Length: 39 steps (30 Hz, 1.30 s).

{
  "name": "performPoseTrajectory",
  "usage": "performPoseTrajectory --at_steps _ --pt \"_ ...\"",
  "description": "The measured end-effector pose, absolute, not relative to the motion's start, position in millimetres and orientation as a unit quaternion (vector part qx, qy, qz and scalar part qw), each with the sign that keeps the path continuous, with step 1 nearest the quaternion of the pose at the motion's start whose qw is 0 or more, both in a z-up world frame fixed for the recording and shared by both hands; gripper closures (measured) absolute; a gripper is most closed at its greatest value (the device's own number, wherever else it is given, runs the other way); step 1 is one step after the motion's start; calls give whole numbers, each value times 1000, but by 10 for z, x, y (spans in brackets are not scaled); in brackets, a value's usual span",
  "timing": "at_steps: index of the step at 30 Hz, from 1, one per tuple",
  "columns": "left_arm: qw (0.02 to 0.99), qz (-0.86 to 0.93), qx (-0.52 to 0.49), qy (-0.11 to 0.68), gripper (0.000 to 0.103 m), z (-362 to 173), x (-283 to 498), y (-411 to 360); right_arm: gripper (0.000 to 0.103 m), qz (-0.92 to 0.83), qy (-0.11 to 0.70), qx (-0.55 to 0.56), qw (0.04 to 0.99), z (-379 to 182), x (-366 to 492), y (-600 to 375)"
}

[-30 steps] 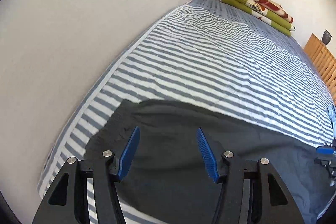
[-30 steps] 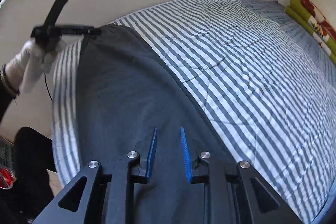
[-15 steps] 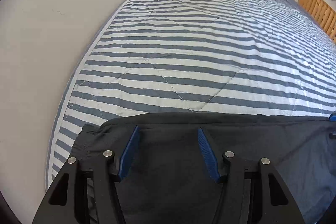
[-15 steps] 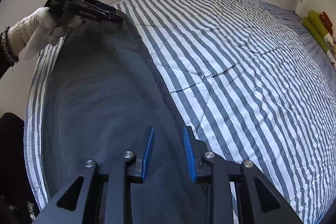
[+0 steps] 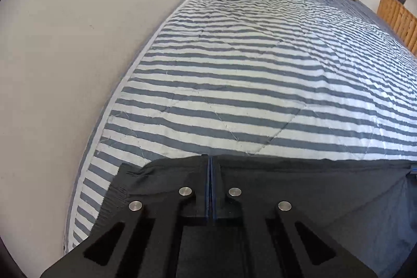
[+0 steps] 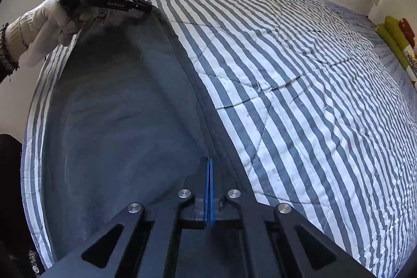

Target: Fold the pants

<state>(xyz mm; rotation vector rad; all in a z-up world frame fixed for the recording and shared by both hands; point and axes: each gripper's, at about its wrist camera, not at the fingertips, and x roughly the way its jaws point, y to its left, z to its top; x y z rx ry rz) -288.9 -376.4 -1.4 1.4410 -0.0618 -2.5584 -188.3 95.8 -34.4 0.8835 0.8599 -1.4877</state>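
The dark grey pants [image 6: 117,121] lie flat along the near edge of the striped quilt [image 5: 260,69], with the left gripper [image 5: 210,160] and the right gripper [image 6: 210,163] each just closed, jaws clamped together on the garment's far edge.

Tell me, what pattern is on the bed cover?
Blue-grey and white stripes on the quilted bed cover, clearest in the left wrist view.
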Motion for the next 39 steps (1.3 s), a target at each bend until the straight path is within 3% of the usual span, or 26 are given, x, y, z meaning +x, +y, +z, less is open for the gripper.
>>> performPoseTrajectory --at_steps 4,6,7,8,10,12,14,15,16,19,22,25,26,34,39 --pt "65 -864 499 -11 102 -8 -2979 -3734 103 -647 368 367 557 -298 -1909 977" --pt "50 -857 512 -19 91 -44 -2979 -3651 102 -638 377 365 564 -305 -1884 975" --pt "47 -854 518 -19 73 -76 -2978 -3614 102 -631 381 370 566 -318 -1870 964" --pt "41 -852 522 -16 62 -114 -2984 -3593 99 -626 381 376 567 -328 -1866 956" --pt "29 -846 533 -5 56 -200 -3020 -3538 89 -623 382 384 564 -354 -1879 924" --pt "32 -843 536 -13 58 -322 -3065 -3464 79 -625 372 392 563 -368 -1914 910" --pt "51 -849 522 -56 70 -402 -3087 -3350 79 -625 365 399 562 -382 -1931 914" --pt "61 -851 517 -72 77 -404 -3107 -3315 79 -628 360 400 562 -370 -1936 936" --pt "78 -849 517 -76 93 -406 -3126 -3318 79 -628 351 404 566 -337 -1956 974" --pt "73 -855 513 -26 96 -300 -3092 -3427 79 -635 328 412 566 -203 -2051 1187" --pt "78 -872 483 7 91 0 -2891 -3583 78 -637 334 415 557 -170 -2114 1395" --pt "113 -881 453 81 55 324 -2514 -3984 78 -649 329 411 549 -98 -2158 1535" --pt "121 -879 449 103 48 385 -2397 -4104 78 -652 323 409 551 -49 -2163 1552" --pt "206 -854 421 226 43 112 -1383 -4451 78 -640 282 384 603 271 -1853 1091" --pt "212 -838 406 296 44 -254 -1251 -4422 78 -623 263 372 637 356 -1463 344"
